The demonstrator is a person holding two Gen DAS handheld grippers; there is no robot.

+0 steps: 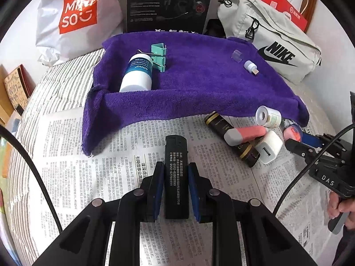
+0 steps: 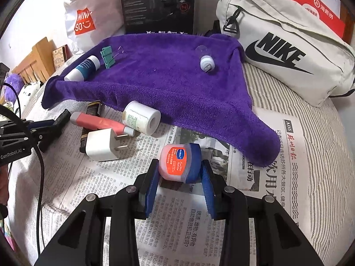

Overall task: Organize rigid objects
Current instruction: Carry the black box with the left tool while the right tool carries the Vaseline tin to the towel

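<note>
My left gripper [image 1: 175, 168] is shut on a black lighter [image 1: 176, 175] just above the newspaper [image 1: 124, 155]. My right gripper [image 2: 179, 166] is shut on a small pink jar with a blue lid [image 2: 179, 164]; it also shows in the left wrist view [image 1: 292, 133]. On the purple towel [image 1: 188, 84] lie a white and teal bottle [image 1: 137, 73], a green binder clip [image 1: 159, 56], a clear cap [image 1: 237, 55] and a small white USB plug [image 1: 250, 66]. On the newspaper lie a black and gold tube [image 1: 230, 139], a pink stick [image 1: 246, 134], a white charger [image 1: 269, 147] and a white bottle [image 1: 267, 115].
A white shopping bag [image 1: 75, 20], a black box [image 1: 168, 4] and a grey Nike bag [image 1: 273, 37] stand behind the towel. A wooden headboard [image 2: 37, 59] and plush toys are at the far left. A cable [image 1: 33, 166] hangs along the left.
</note>
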